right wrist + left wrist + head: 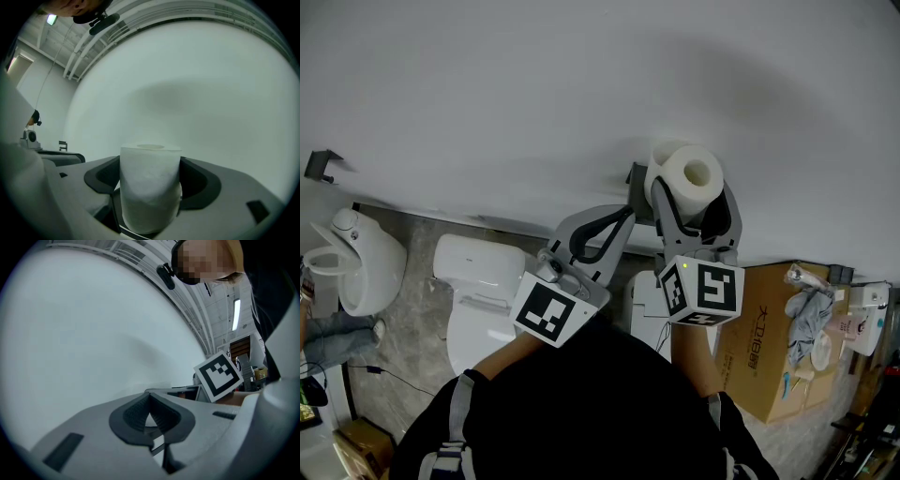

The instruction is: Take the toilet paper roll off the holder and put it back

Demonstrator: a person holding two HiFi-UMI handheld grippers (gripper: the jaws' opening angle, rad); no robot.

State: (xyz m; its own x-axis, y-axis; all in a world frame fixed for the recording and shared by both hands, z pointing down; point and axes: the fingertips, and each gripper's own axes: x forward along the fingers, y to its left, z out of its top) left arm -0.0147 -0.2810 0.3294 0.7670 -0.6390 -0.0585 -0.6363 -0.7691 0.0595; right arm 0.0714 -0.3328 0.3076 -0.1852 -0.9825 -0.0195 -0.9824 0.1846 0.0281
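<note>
A white toilet paper roll is up against the white wall, its cardboard core facing the head view. My right gripper is shut on it, with one jaw on each side of the roll. In the right gripper view the roll stands upright between the dark pads. The dark holder bracket sticks out from the wall just left of the roll. Whether the roll still touches it is hidden. My left gripper hangs lower left of the roll. Its jaws meet at the tips with nothing between them.
A white toilet stands below left against the wall. Another white fixture sits further left, with a dark wall hook above it. A cardboard box with rags on top stands at the right.
</note>
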